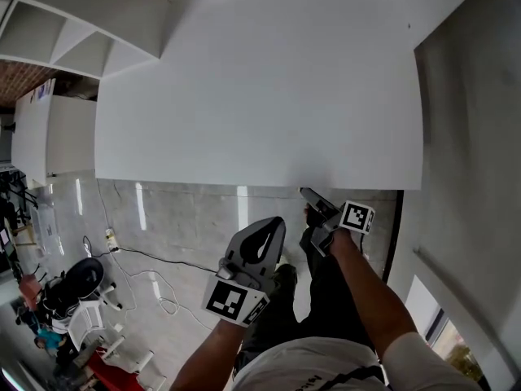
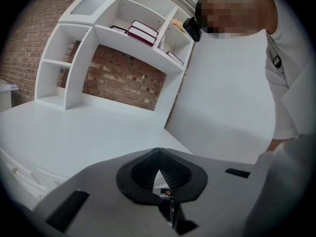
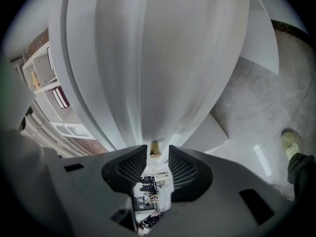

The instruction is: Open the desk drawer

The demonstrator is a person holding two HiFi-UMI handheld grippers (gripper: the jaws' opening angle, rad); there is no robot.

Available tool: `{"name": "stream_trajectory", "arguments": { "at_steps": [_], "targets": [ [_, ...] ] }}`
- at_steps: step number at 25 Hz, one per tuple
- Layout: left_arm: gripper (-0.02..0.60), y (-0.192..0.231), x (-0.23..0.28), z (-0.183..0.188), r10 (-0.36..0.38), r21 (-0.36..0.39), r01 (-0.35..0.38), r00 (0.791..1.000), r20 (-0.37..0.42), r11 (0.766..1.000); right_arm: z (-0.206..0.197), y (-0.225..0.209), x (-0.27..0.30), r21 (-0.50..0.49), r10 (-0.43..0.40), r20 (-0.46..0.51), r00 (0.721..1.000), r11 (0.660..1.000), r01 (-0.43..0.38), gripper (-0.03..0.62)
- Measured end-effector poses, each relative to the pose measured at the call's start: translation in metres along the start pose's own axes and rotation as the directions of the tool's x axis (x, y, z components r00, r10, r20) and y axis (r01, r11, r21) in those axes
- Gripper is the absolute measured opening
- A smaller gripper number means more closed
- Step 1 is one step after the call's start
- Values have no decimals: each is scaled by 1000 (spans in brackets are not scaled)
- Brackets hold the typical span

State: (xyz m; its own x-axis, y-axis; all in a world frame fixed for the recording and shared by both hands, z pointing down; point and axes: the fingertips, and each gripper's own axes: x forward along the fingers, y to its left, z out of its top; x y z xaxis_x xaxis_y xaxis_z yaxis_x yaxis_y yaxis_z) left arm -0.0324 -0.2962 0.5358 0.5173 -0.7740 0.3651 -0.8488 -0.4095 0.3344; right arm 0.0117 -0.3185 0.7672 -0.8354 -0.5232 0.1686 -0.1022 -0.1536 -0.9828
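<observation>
Head view: one table (image 1: 260, 96); my right hand-held gripper (image 1: 309, 195) sits at its near edge, left hand-held gripper (image 1: 273, 228) nearer me. Left gripper view: jaws closed, empty. Right gripper view: jaws apart, one knob (image 3: 155, 148) just beyond them, ungripped, on the drawer (image 3: 148, 93). I judge the drawer unopened; gripping and pulling remain.

A shelf unit (image 1: 73, 23) is standing at the counter's (image 1: 260, 80) far left. Below the front edge, the right hand-held gripper (image 1: 309, 198) is facing a knob (image 3: 155, 148) just ahead; the left hand-held gripper (image 1: 273, 226) is hanging to its left.
</observation>
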Motion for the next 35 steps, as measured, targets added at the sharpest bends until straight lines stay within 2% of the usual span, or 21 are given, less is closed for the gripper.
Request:
{"name": "stream_trajectory", "arguments": {
  "at_steps": [7, 11, 20, 25, 35],
  "targets": [
    [11, 13, 2, -8, 19, -13, -19, 1000, -10, 1000, 4, -10, 19, -27, -22, -22, 1000, 999, 21, 120],
    [12, 15, -2, -9, 25, -14, -25, 1000, -10, 1000, 4, -4, 20, -30, 7, -15, 1000, 1000, -7, 83],
    [12, 18, -15, -11, 44, -16, -44, 999, -1, 999, 0, -4, 16, -26, 11, 15, 1000, 1000, -11, 78],
    [11, 16, -38, -10, 47, -17, -47, 999, 15, 999, -23, -6, 4, -29, 1, 18, 1000, 1000, -1, 78],
    [11, 4, -91, -23, -9, 14, 8, 1000, 29, 1000, -77, -14, -27, -49, -23, 67, 998, 998, 26, 78]
  ]
}}
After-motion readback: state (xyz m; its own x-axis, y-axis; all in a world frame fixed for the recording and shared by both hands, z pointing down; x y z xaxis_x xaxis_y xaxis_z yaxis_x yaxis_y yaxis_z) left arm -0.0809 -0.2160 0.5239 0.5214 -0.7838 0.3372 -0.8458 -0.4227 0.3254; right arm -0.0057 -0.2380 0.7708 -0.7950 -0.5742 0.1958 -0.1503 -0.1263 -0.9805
